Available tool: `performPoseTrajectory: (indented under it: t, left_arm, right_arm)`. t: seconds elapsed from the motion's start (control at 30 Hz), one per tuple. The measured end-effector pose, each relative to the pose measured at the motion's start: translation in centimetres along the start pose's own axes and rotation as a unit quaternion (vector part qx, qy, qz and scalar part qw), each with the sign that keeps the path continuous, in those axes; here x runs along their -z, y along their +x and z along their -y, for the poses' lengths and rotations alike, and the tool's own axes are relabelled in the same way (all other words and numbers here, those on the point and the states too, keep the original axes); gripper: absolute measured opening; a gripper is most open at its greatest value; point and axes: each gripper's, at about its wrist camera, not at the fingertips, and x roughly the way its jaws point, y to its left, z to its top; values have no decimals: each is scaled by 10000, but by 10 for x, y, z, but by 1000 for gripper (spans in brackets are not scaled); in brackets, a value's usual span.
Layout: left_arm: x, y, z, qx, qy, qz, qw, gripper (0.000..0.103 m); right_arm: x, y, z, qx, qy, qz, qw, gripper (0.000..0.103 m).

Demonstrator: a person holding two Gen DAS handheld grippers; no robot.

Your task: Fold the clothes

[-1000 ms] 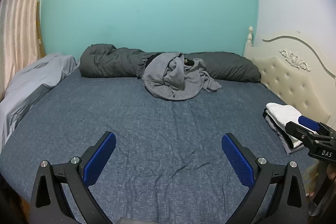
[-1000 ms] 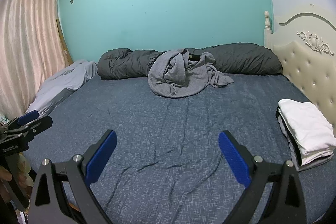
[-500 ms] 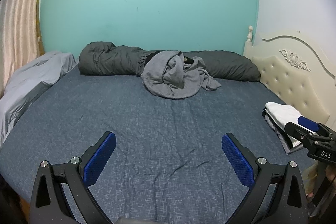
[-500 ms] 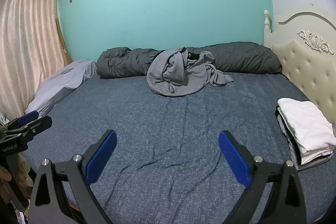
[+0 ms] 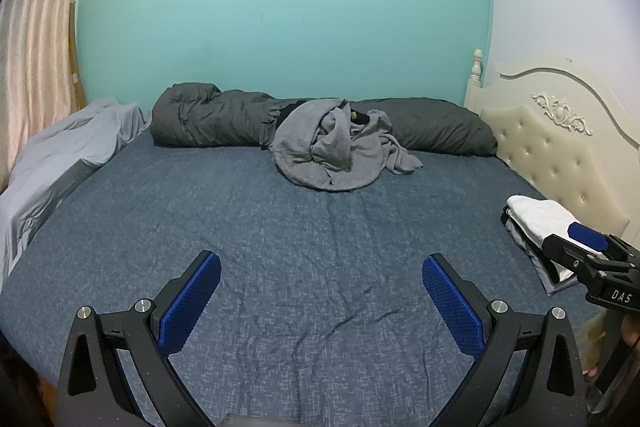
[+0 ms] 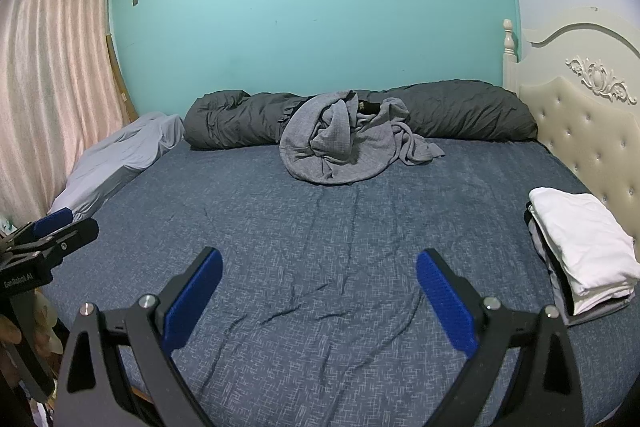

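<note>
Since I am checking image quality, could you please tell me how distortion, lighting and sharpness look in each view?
Left wrist view: strong fisheye bending at the headboard, dark corners, dim even light, left tongs sharp. Right wrist view: the same bending at the curtain, grey garment in focus, no glare, right tongs crisp.

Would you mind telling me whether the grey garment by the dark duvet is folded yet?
Not folded: the grey garment lies crumpled in a heap with loose ends trailing.
</note>
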Motion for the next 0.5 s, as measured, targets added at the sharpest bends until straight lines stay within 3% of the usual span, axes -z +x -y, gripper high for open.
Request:
performPoseTrajectory:
  t: [0.5]
  left_arm:
    - [0,1,0,-53,31,27,10000,103]
  right_arm:
    - [-4,-2,1,3,17,-18,10000,98]
